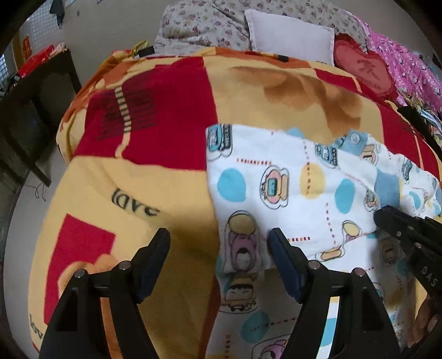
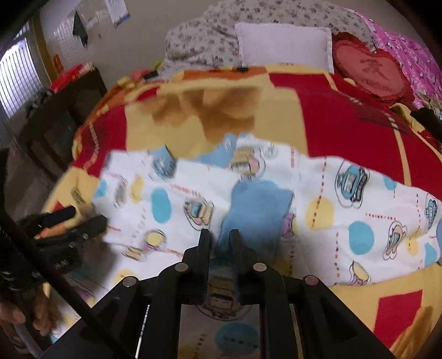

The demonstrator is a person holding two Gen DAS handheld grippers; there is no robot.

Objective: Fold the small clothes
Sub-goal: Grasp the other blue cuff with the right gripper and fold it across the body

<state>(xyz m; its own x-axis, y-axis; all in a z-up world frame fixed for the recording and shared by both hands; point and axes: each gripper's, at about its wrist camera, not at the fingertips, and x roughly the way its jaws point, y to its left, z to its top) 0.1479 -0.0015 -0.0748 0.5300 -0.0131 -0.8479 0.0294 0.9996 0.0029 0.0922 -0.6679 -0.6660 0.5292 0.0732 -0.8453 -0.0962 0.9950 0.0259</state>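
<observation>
Both hand-held grippers work over one small printed garment (image 1: 292, 193) that lies on a bed, on a red and yellow blanket (image 1: 154, 132). Left hand-held gripper (image 1: 219, 243) stands wide, one finger over the blanket and the other over the cloth, with a folded corner of the garment lying between them; whether the pads touch it is hard to tell. Right hand-held gripper (image 2: 219, 239) is narrow, its two fingers pinched on a blue patch (image 2: 257, 210) of the garment, and the cloth bunches up between them. Most of that view is blurred, so the print is hard to read. The garment's near edge is cut off by the gripper bodies in both views, and its overall shape cannot be made out. At the head of the bed lie one white pillow (image 1: 290, 36), one red heart-shaped cushion (image 2: 370, 71) and a flowered quilt (image 1: 204, 22). Fingers of a hand (image 2: 16, 312) show at the lower left edge of the right view, mostly cut off.
</observation>
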